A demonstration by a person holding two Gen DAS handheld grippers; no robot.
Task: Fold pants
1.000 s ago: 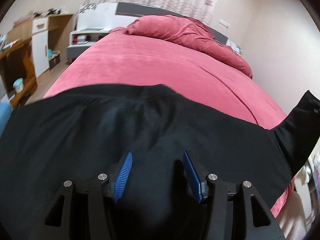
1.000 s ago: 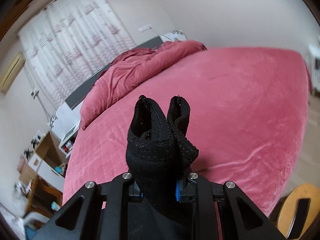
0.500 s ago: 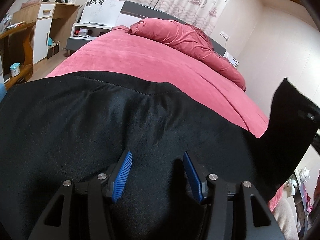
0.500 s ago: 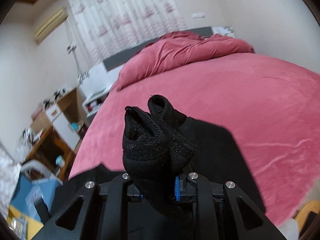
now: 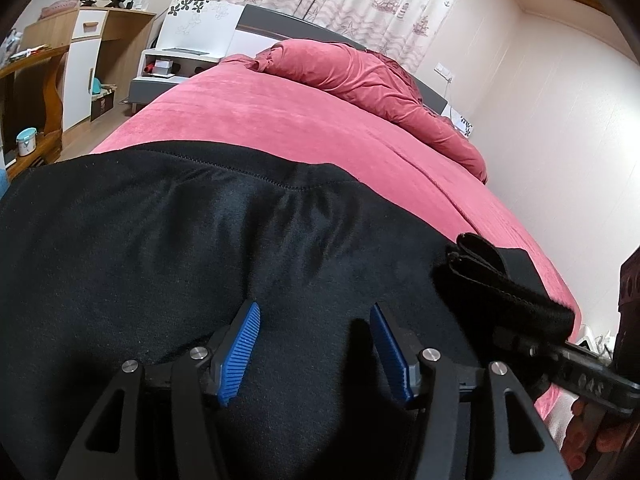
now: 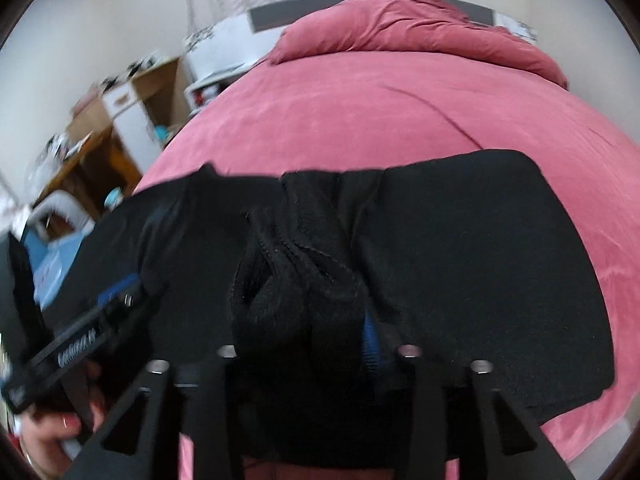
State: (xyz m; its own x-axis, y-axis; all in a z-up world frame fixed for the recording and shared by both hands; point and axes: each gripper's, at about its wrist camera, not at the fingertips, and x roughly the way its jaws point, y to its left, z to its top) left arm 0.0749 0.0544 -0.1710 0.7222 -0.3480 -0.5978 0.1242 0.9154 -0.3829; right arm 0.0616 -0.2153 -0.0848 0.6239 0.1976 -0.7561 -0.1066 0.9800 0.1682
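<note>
Black pants (image 5: 160,260) lie spread across the near end of the red bed (image 5: 280,120). My left gripper (image 5: 314,306) hovers low over them, its jaws opening, blue pads bare and only flat cloth below. In the right wrist view the bunched leg ends (image 6: 296,280) sit between the jaws of my right gripper (image 6: 304,316), which are opening. One blue pad (image 6: 370,340) shows beside the bunch and the other is hidden. The folded-over leg (image 6: 480,260) lies flat on the bed. From the left wrist view the leg ends (image 5: 500,288) rest on the pants, just right of my left gripper.
A rumpled red duvet (image 5: 360,76) lies at the head of the bed. A wooden desk and cabinet (image 5: 80,60) stand along the left wall, with a white bedside unit (image 5: 176,68). A hand (image 6: 52,432) holds the left gripper's handle.
My right gripper has come down and to the left with the leg ends, laying them over the pants beside the left gripper, and its jaws have widened. The left gripper has barely moved.
</note>
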